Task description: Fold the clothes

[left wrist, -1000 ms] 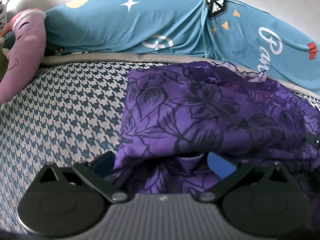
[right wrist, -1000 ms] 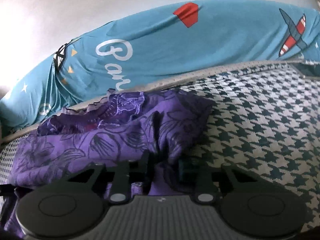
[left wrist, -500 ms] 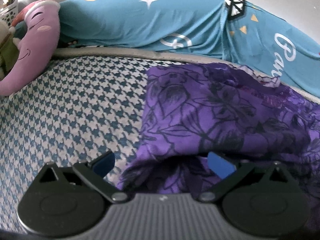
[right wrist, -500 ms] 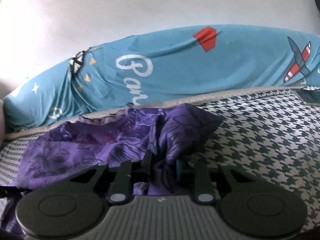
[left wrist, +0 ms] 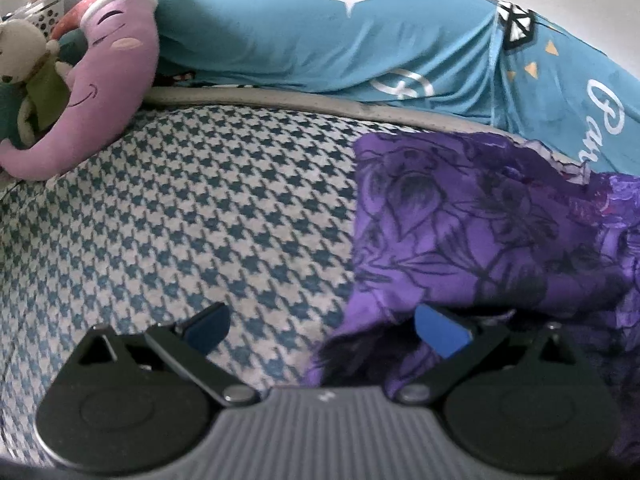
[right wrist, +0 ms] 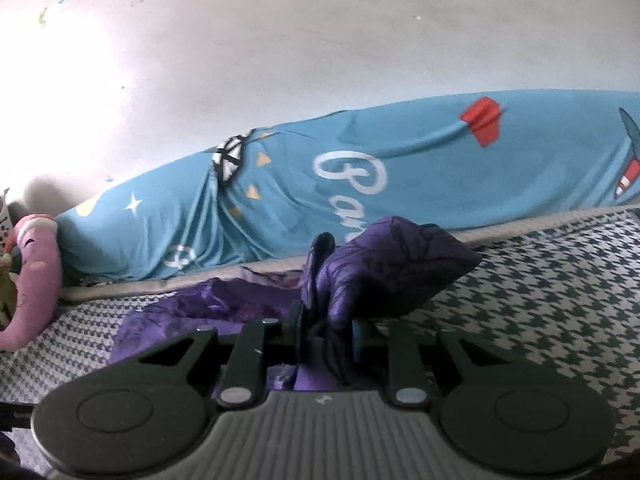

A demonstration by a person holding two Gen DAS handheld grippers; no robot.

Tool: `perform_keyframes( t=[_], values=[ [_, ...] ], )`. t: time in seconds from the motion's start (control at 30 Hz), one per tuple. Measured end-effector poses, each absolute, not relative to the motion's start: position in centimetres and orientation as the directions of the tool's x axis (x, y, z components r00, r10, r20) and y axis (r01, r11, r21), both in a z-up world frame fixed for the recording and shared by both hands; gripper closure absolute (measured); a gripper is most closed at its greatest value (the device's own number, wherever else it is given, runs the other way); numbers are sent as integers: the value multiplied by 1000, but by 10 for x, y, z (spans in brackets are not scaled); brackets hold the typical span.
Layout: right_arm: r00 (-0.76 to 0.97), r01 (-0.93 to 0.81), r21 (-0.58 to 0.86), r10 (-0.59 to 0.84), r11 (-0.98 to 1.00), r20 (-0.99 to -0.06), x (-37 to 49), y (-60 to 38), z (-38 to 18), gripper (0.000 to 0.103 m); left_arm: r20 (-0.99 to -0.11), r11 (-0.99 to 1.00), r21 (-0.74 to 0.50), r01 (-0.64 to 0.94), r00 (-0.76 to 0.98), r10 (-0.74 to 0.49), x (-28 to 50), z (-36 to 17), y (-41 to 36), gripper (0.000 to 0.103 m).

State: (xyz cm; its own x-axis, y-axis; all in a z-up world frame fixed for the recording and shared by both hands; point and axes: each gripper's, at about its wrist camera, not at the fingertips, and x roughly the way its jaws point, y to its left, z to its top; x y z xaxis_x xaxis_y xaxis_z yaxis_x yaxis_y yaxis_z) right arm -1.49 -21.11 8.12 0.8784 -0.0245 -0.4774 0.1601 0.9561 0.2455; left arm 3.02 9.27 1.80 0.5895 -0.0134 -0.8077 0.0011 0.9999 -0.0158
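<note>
Here the right gripper (right wrist: 326, 330) pinches a bunched fold of the purple flowered cloth (right wrist: 384, 272), lifting it above the checked bedcover (right wrist: 560, 300); the rest of the cloth lies low to its left. The left gripper (left wrist: 320, 326) stands wide, clamping nothing: its right finger (left wrist: 440, 330) sits against the cloth's (left wrist: 480, 240) edge, its left finger over bare bedcover (left wrist: 180, 220). A blue pillow (left wrist: 320, 40) lies beyond.

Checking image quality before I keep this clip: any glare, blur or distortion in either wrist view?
Right wrist: the wall is blown out at left, and the purple floral garment is dark and soft. Left wrist: evenly lit, slightly soft; the houndstooth cover bows with the fisheye.
</note>
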Motion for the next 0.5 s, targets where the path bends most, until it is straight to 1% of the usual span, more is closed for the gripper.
perform_keyframes(
  t=[0.2,0.5],
  values=[
    [888,148,255,-15,956,-460,-4,-188,86,80,-800,1000,-14,-15,600,-2,27,19,109,0],
    [908,90,244,21,966,-417,11,-130,87,80,-793,997,-51,-57,609,-6,22,24,141,0]
  ],
)
